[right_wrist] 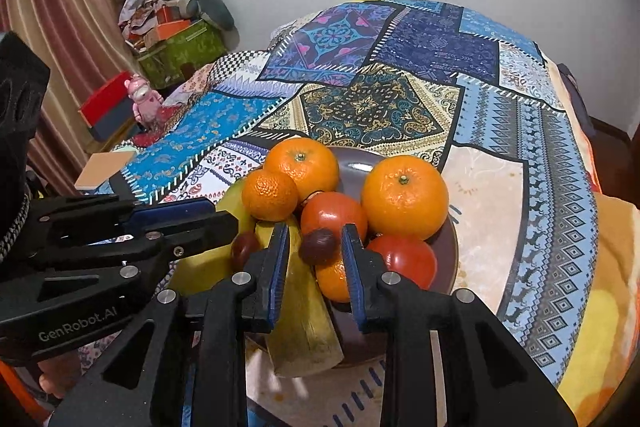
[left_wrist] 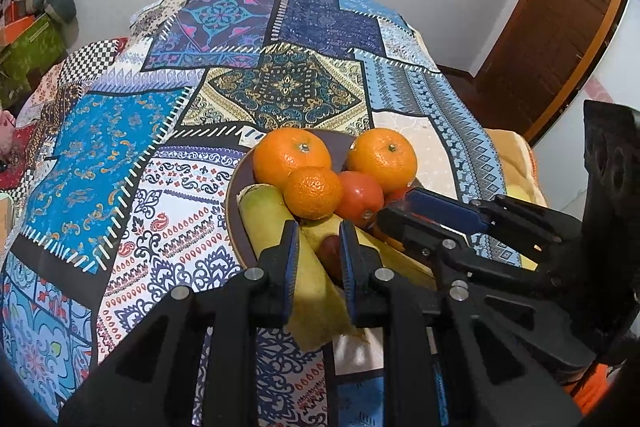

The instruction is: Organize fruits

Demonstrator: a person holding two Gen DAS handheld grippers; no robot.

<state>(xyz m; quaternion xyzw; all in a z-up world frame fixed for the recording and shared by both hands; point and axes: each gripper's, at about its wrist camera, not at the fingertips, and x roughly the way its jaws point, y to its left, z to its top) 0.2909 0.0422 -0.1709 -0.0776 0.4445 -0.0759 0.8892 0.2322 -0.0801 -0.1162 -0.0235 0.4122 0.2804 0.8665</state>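
Observation:
A dark brown plate [right_wrist: 448, 247] on the patterned tablecloth holds a pile of fruit: three oranges [right_wrist: 404, 197], red tomatoes [right_wrist: 332, 213], yellow-green bananas [right_wrist: 304, 323] and small dark round fruits [right_wrist: 318, 246]. The pile also shows in the left wrist view, with oranges [left_wrist: 292, 155] and bananas [left_wrist: 268, 215] on the plate [left_wrist: 236, 223]. My left gripper [left_wrist: 319, 239] hovers open over the near bananas, empty. My right gripper [right_wrist: 314, 247] is open just above a dark fruit, holding nothing. Each gripper shows in the other's view, the right one [left_wrist: 404, 211] and the left one [right_wrist: 224, 217].
The patchwork cloth [left_wrist: 120, 167] covers the table. A pink figurine [right_wrist: 142, 99], a red box [right_wrist: 102, 107] and a green box [right_wrist: 180, 51] stand at the far left. A wooden door [left_wrist: 552, 27] is at the right.

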